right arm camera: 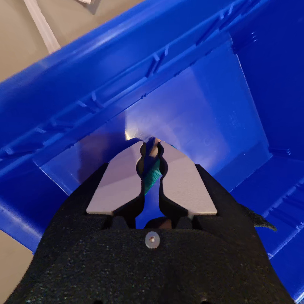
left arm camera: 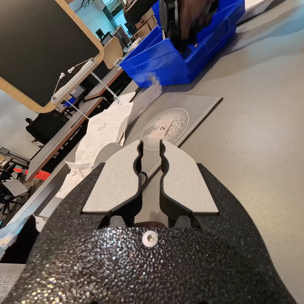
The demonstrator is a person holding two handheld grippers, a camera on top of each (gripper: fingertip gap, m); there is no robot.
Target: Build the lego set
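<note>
Teal and pale, a small flat piece (right arm camera: 152, 174) sits between the fingertips of the right gripper (right arm camera: 152, 144), low inside the blue plastic bin (right arm camera: 213, 115); whether the pads truly press on it I cannot tell (that view is blurred). Seen from the left wrist, a hand (left arm camera: 189, 24) drives that gripper down into the bin. The left gripper (left arm camera: 151, 143) hovers with its fingers parted and bare over a grey booklet (left arm camera: 197, 108) on the grey table (left arm camera: 255, 131), with torn white printed paper (left arm camera: 105, 131) just to its left.
</note>
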